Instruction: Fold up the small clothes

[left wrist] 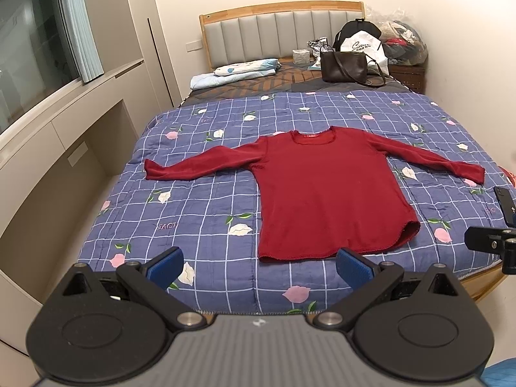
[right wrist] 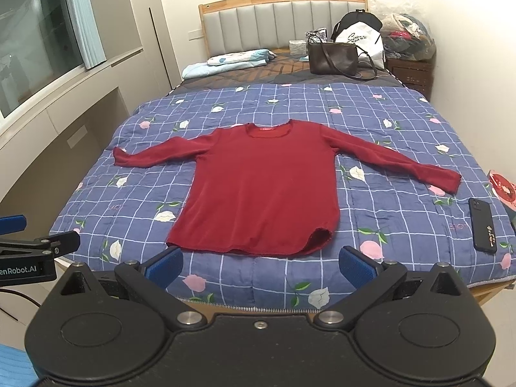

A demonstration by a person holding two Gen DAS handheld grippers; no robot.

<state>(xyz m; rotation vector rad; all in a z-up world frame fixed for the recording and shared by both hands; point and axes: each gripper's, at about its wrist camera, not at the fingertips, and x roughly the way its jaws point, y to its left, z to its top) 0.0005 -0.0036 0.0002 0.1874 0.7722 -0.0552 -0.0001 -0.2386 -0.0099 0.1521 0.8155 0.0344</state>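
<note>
red shirt (left wrist: 325, 190) lay flat, sleeves spread, mid-quilt (left wrist: 206, 200), nothing folded yet; left gripper (left wrist: 259, 266) and right gripper (right wrist: 259, 266) hovered wide open and empty near the hem, so next probably a sleeve cuff pinch.

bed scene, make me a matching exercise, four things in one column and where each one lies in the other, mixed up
Things:
1. red top
2. black phone
3. brown handbag
4. folded light blue bedding

Places:
A. head of the bed, on the window side
B. spread flat in the middle of the quilt, sleeves out
C. head of the bed, in front of the white bag
D. on the quilt near the foot, on the side away from the window

Pairs: 1-B, 2-D, 3-C, 4-A
</note>
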